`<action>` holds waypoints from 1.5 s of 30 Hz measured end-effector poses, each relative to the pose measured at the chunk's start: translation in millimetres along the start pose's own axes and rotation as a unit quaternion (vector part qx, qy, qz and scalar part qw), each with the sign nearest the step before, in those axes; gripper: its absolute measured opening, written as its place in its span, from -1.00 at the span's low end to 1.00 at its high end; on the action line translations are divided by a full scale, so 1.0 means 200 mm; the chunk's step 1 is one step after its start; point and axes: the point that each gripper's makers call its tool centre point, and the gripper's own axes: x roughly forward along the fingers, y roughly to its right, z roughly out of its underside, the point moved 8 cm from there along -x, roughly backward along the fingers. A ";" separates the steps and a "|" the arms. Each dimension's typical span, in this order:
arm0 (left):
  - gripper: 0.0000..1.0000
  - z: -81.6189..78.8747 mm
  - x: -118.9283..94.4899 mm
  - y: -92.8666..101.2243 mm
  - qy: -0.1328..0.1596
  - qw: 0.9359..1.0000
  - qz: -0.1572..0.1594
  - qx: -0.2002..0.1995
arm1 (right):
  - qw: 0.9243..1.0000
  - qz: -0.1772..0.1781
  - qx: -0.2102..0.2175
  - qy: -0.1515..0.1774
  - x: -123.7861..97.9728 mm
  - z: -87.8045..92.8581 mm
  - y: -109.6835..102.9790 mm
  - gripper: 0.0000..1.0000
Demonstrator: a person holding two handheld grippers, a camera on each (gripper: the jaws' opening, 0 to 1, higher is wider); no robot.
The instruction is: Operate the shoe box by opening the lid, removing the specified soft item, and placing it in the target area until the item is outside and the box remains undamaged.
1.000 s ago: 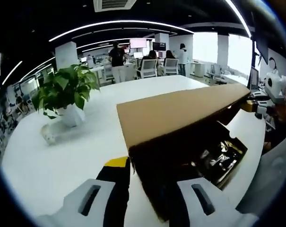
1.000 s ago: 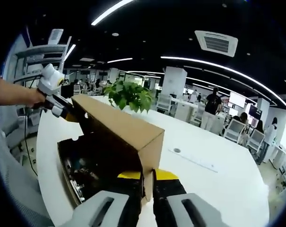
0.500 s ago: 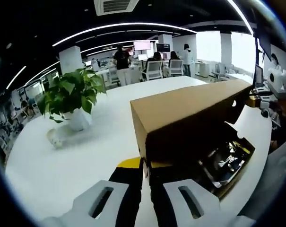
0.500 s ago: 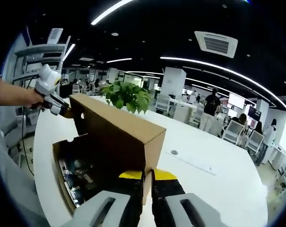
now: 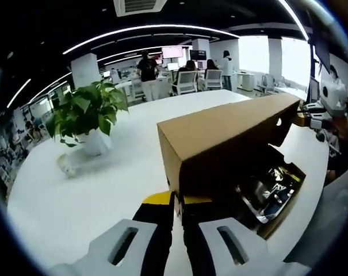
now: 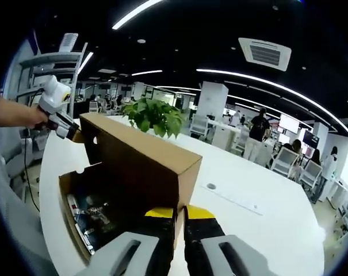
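Both hand-held grippers, left (image 5: pixel 178 202) and right (image 6: pixel 180 214), were clenched on opposite corners of the lid (image 5: pixel 220 129); its thin cardboard looked light and crushable.

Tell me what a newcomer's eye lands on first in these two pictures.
First, the brown cardboard shoe box lid, raised at a tilt over the open box base on the white table, with each gripper clamped on one end of it: the left gripper and the right gripper. Inside the base lies a dark, glossy item. Beyond stands a leafy green plant in a white pot.
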 end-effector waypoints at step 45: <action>-1.00 -0.11 0.10 -0.05 -0.013 0.999 -0.017 -0.048 | 0.999 0.010 0.017 -0.030 0.04 0.14 0.01 -0.88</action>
